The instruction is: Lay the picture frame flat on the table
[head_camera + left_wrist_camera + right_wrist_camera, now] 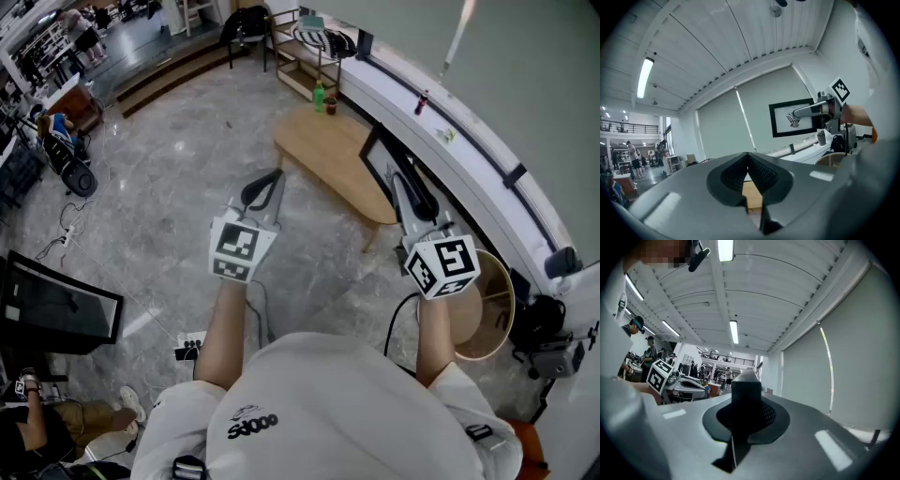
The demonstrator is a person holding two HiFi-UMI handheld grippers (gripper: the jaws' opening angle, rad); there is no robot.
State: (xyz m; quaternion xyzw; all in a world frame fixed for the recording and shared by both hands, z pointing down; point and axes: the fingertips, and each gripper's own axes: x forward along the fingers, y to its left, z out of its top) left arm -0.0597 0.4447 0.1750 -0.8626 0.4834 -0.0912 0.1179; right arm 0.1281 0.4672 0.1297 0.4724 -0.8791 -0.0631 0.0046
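The black picture frame (370, 148) hangs upright in the air above the right end of the low wooden table (328, 150). My right gripper (396, 176) is shut on its edge. In the right gripper view the frame's dark edge (745, 397) stands straight up between the pads. From the left gripper view I see the frame's face (793, 118), white with a dark drawing, and the right gripper (806, 111) clamped on its side. My left gripper (277, 175) is held over the floor to the left of the table, shut (748, 161) and holding nothing.
A green bottle (319, 96) stands on the table's far end. A long white ledge (450, 141) runs along the window to the right, and a round wooden tub (489, 305) sits by my right arm. A dark monitor (56, 305) and cables lie on the floor at left.
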